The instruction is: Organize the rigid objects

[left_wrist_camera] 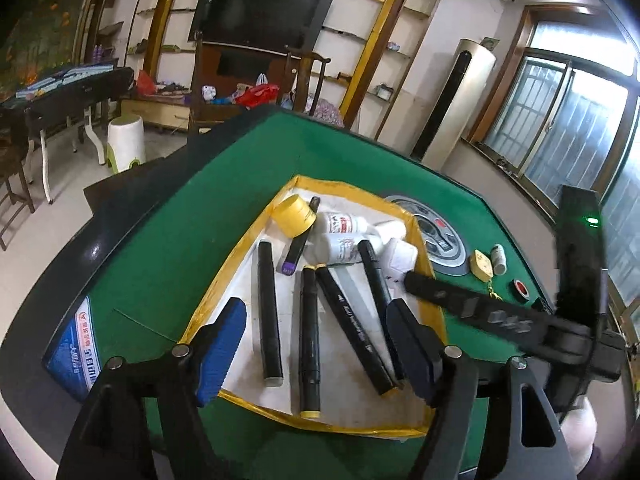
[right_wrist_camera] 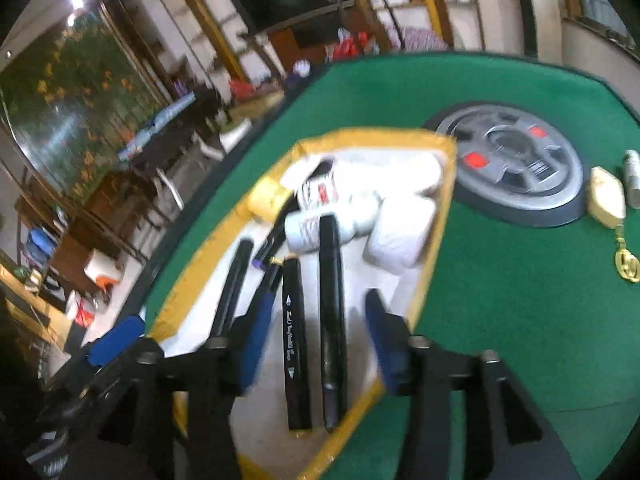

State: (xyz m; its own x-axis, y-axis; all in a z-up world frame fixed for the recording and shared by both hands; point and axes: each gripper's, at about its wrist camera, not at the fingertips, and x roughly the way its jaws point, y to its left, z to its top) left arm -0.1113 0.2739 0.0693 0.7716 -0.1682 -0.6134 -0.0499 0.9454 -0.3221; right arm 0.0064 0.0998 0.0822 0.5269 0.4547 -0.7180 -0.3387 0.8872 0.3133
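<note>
A shallow white tray with a yellow rim (left_wrist_camera: 240, 268) (right_wrist_camera: 436, 216) lies on the green table. It holds several black markers (left_wrist_camera: 269, 312) (right_wrist_camera: 332, 312), white bottles (left_wrist_camera: 340, 226) (right_wrist_camera: 320, 192), a yellow tape roll (left_wrist_camera: 294, 214) and a white box (right_wrist_camera: 400, 236). My left gripper (left_wrist_camera: 316, 344) is open and empty, low over the near markers. My right gripper (right_wrist_camera: 316, 336) is open and empty, its fingers on either side of two markers; it also shows in the left wrist view (left_wrist_camera: 472, 304), reaching in from the right.
A grey round hub (right_wrist_camera: 516, 164) (left_wrist_camera: 444, 236) sits in the table's middle. Right of it lie a yellow keychain (right_wrist_camera: 608, 200) (left_wrist_camera: 484, 266), a small white bottle (right_wrist_camera: 632, 176) (left_wrist_camera: 499, 258) and a black tape roll (left_wrist_camera: 522, 289). Chairs, a stool and shelves stand beyond the table.
</note>
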